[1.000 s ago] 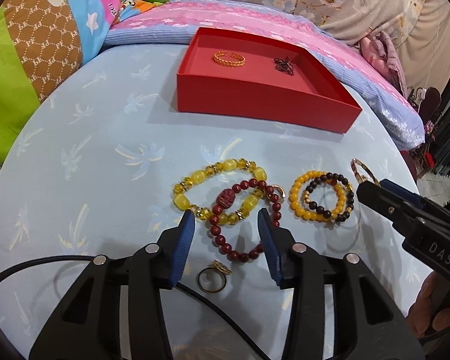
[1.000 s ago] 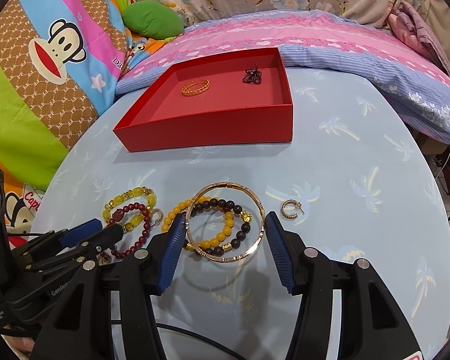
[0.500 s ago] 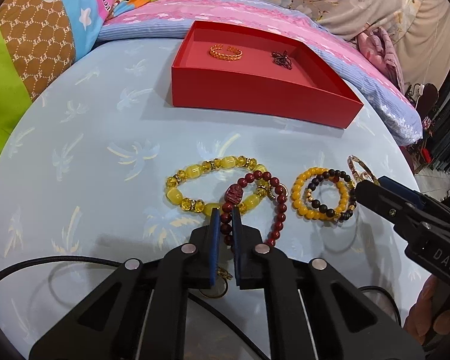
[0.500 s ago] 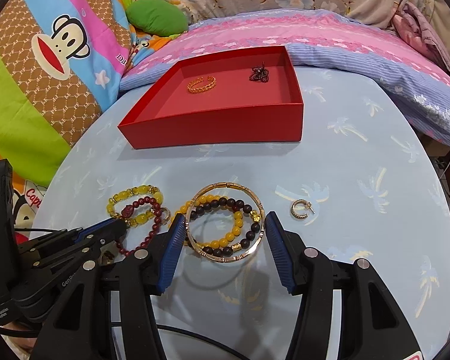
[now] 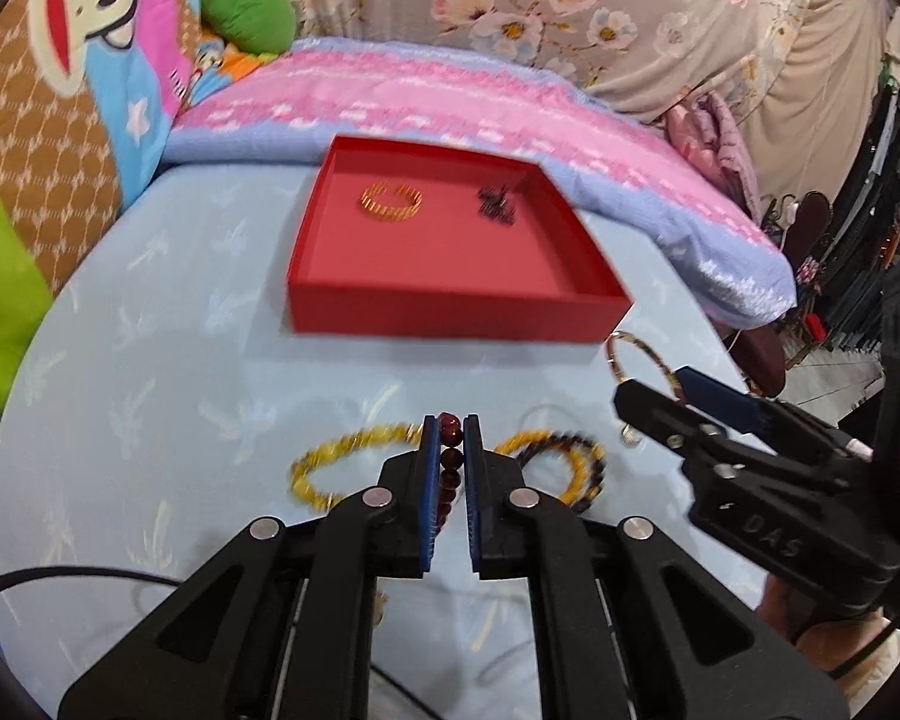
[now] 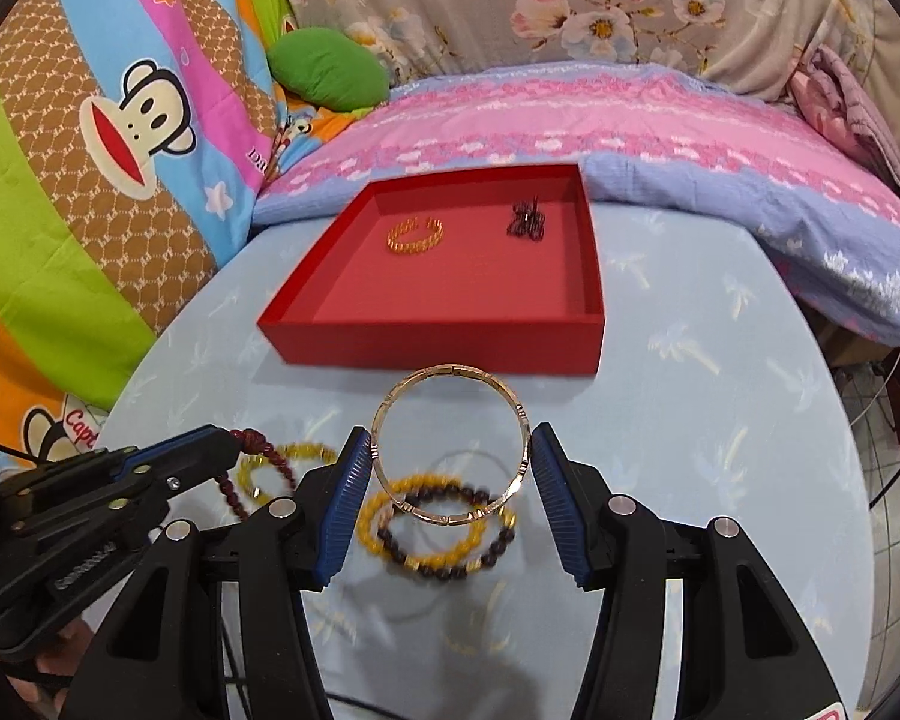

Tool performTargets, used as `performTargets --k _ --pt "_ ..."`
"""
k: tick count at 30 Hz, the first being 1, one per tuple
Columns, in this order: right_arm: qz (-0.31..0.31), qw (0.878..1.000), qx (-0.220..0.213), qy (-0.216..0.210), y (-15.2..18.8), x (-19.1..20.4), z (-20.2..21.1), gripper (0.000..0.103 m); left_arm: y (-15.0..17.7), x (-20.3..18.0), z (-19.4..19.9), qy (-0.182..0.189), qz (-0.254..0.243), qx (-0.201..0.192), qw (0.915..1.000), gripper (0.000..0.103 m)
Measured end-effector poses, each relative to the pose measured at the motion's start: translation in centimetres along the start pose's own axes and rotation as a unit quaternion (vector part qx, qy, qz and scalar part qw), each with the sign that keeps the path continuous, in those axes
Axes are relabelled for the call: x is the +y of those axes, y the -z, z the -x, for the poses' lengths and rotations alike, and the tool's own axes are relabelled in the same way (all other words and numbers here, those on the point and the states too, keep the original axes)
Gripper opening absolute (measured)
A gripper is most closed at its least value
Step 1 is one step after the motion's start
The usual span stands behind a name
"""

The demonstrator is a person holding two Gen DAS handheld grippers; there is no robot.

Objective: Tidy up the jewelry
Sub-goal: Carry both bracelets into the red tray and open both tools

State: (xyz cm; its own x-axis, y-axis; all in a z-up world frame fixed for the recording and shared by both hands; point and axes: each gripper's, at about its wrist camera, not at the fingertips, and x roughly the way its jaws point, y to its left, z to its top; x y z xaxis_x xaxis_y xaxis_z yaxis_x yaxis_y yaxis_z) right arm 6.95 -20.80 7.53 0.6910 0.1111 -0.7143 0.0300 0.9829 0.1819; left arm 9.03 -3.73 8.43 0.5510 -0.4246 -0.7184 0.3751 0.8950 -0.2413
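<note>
My left gripper (image 5: 450, 438) is shut on a dark red bead bracelet (image 5: 450, 423), which hangs clear of the light blue table (image 5: 150, 360). My right gripper (image 6: 450, 462) is shut on a thin gold bangle (image 6: 450, 367), held flat above the table, both pads against its rim. Ahead stands a red tray (image 5: 450, 312) with a gold cuff (image 5: 390, 204) and a dark ornament (image 5: 495, 204) inside. A yellow bead bracelet (image 5: 330, 462) and an orange and dark bead pair (image 6: 426, 552) lie on the table under the grippers.
A small gold hoop (image 5: 630, 435) lies beside the right gripper's tip. Pink and blue bedding (image 6: 630, 138) and a cartoon monkey blanket (image 6: 90, 150) border the table behind and to the left. The table's edge drops away at the right (image 6: 840, 480).
The left jaws closed on the red bead bracelet and lifted it off the table. The right gripper rose with the gold bangle. Both moved closer to the red tray.
</note>
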Motion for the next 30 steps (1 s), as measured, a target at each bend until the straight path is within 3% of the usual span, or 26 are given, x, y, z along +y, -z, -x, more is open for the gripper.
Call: performTargets --k 7,11,17,24,30 --pt "-0.002 0.999 -0.03 0.012 -5.2 -1.2 -1.3 0.053 -6.7 -2.0 -0.3 0.039 -0.024 -0.036 0.9983 0.008" --pt "-0.011 0.999 -0.032 0.017 -7.8 -2.3 -3.4 0.053 -10.6 -2.5 -2.0 0.04 -0.028 -0.054 0.9974 0.008" --pt "-0.02 0.999 -0.019 0.02 -11.3 -3.2 -7.6 0.053 -14.4 -1.6 -6.4 0.036 -0.022 -0.049 0.9979 0.008" --pt "-0.02 0.999 0.012 0.024 -13.3 -2.9 -12.9 0.053 -15.0 1.2 -12.7 0.012 -0.01 -0.005 0.9999 0.008" --pt "-0.011 0.998 0.043 0.035 -12.9 -2.6 -15.8 0.053 -14.3 3.1 -15.2 0.003 0.006 0.018 0.9998 0.008"
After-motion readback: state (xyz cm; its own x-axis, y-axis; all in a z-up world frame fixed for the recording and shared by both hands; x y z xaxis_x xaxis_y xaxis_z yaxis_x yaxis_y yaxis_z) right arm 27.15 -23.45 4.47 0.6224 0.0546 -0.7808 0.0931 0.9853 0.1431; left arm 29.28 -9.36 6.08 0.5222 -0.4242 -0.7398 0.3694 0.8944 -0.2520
